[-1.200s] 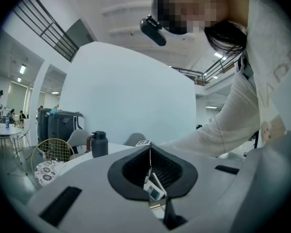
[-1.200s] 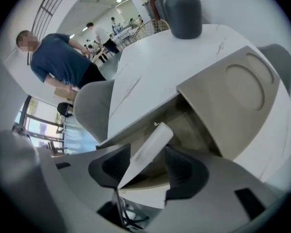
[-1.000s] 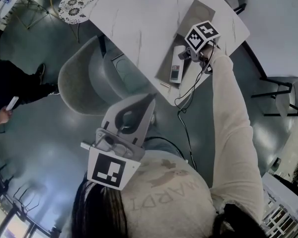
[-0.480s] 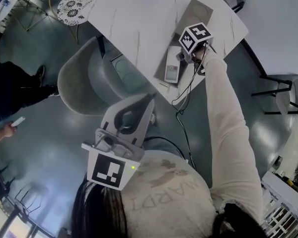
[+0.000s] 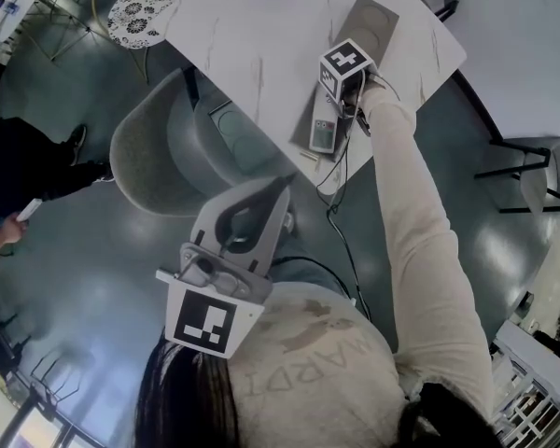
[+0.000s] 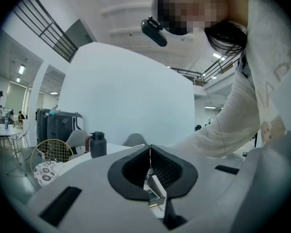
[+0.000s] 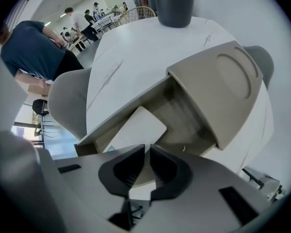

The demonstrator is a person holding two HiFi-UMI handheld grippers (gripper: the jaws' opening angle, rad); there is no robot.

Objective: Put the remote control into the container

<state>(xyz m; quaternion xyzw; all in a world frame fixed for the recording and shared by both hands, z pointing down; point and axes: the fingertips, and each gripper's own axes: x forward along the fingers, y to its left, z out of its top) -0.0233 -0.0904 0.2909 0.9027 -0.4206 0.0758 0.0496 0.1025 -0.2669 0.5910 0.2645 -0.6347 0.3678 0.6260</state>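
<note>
Remote control (image 5: 324,131) is laid flat in the container (image 5: 374,24), at the end nearest the table (image 5: 252,49) edge, so little margin is left there; plenty of bare top is seen on the far side. Right gripper (image 7: 147,148) is held right over it, jaws closing and nearly together, nothing pinched; left gripper (image 6: 150,148) is kept at the chest, jaws pressed together, empty. Shirt lettering (image 5: 303,367) is seen upside down and can't be read for sure; the jug (image 7: 173,1) is cut off at the top.
</note>
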